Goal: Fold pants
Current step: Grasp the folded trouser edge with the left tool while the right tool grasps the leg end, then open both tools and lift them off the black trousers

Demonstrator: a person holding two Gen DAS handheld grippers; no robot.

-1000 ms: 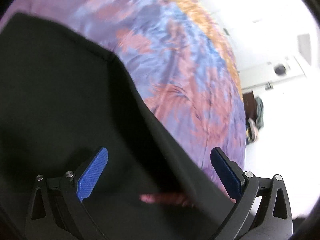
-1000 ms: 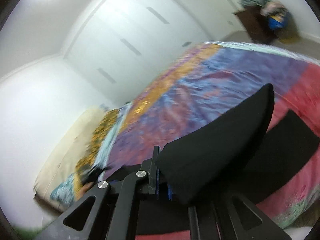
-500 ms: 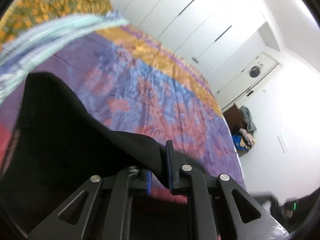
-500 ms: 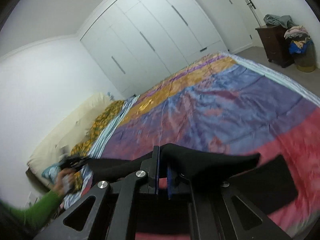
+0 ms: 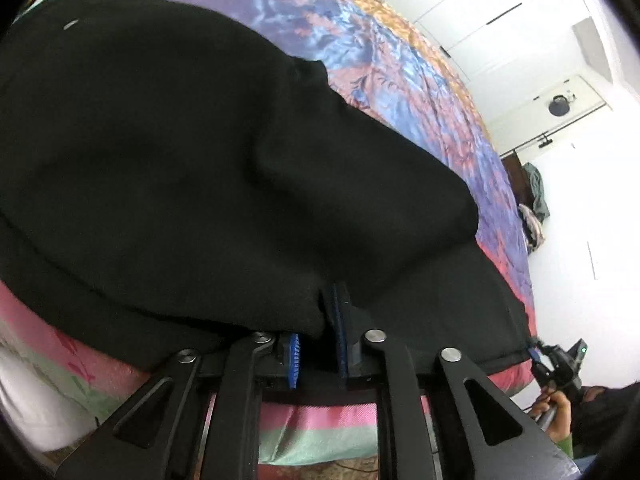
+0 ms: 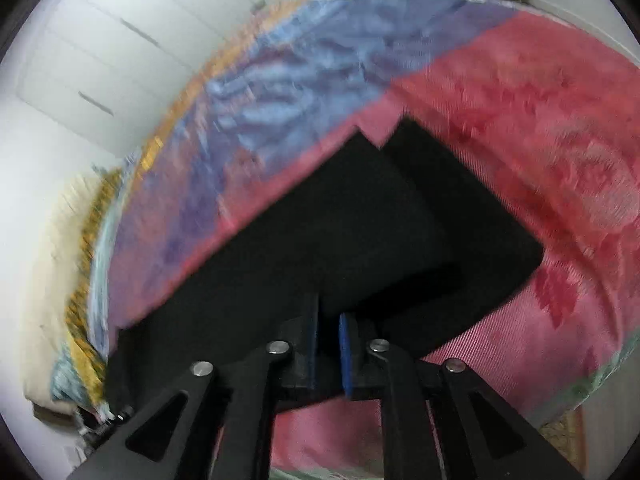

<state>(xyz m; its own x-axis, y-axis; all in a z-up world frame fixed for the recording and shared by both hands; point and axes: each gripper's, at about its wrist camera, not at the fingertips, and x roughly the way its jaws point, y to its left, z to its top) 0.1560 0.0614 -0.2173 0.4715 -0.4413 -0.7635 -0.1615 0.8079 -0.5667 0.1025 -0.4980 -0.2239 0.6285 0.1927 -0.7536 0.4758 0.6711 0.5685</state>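
I am clamping the black pants (image 5: 208, 152) on the bedspread (image 5: 400, 64) in my left gripper (image 5: 318, 344) and right gripper (image 6: 328, 344), keeping both edges level while carrying the fold far.

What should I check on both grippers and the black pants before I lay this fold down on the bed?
1. Left gripper shut on the black fabric pants: ok.
2. Right gripper pinching the pants: ok.
3. Folded layer over the lower layer: ok.
4. Edges lined up: cannot tell; the right wrist view is blurred.
5. Patterned pink and purple bedspread bare ahead of the pants: ok.
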